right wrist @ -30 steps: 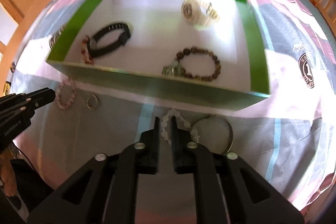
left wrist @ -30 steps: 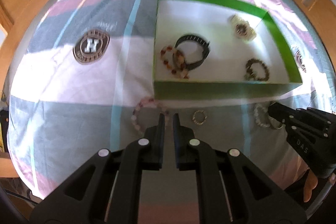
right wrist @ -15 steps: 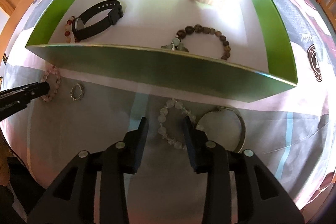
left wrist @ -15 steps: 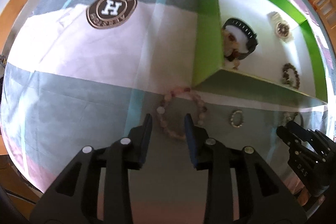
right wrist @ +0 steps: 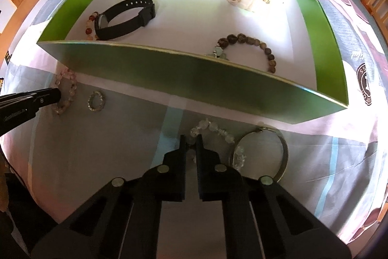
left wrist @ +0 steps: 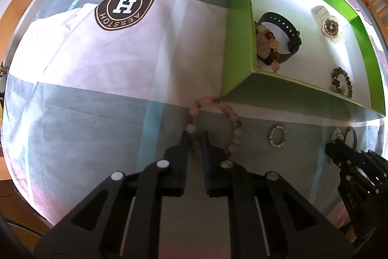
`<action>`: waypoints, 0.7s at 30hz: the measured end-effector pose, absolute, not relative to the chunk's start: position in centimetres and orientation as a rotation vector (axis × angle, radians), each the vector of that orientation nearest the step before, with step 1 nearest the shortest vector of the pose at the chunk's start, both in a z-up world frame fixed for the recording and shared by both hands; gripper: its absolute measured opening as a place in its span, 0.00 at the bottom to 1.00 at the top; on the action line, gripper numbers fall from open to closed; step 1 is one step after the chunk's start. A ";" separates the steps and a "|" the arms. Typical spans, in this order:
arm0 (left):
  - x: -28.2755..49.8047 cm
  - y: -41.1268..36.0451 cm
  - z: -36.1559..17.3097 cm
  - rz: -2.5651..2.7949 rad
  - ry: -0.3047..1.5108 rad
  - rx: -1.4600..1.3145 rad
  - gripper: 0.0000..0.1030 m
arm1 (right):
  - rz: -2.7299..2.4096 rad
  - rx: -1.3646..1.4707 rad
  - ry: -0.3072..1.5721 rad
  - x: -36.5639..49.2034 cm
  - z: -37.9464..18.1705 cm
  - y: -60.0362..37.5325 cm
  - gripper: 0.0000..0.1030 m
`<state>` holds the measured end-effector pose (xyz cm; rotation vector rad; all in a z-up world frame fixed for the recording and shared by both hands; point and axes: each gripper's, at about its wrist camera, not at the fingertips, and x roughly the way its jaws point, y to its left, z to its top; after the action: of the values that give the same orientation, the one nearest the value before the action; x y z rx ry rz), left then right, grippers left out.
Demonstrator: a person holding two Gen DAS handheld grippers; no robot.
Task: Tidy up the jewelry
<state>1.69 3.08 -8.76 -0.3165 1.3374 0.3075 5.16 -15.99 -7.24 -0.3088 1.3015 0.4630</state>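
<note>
Left fingers [left wrist: 195, 137] pinching pink bead bracelet [left wrist: 233, 118]; right fingers [right wrist: 191, 139] pinching clear bead bracelet [right wrist: 213, 128]

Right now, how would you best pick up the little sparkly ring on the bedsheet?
Pinch one side of the sparkly ring across its thin band, one finger inside the hole and one outside, coming straight down from above. It lies flat on the bedsheet, apart from the pink bracelet, so a sideways grab would probably slip.

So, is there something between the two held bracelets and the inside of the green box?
Yes. The near wall of the green box stands between the pink bead bracelet in the left hand-held gripper, the clear bead bracelet in the right hand-held gripper, and the white floor.
</note>
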 end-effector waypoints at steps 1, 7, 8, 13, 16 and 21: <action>1.4 3.2 -8.5 0.304 1.334 -0.320 0.10 | 0.469 -0.293 1.299 5.1 -7.0 -16.1 0.07; 0.2 3.1 -5.6 0.265 1.268 -0.325 0.08 | 0.492 -0.225 1.238 4.9 -3.8 -16.6 0.07; -0.1 2.8 -4.9 0.251 1.252 -0.324 0.08 | 0.496 -0.216 1.227 4.8 -3.3 -16.7 0.07; -1.0 1.9 -2.2 0.208 1.195 -0.310 0.06 | 0.524 -0.174 1.179 4.4 -1.0 -17.4 0.07; -1.4 1.2 -0.5 0.198 1.156 -0.296 0.06 | 0.538 -0.145 1.145 4.5 0.1 -17.7 0.07; -1.1 0.6 0.6 0.185 1.120 -0.282 0.06 | 0.532 -0.142 1.125 5.8 0.9 -18.9 0.07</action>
<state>-1.07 0.61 0.57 -0.2819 1.1200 0.1848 5.77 -18.92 0.90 -0.1420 1.1253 0.5324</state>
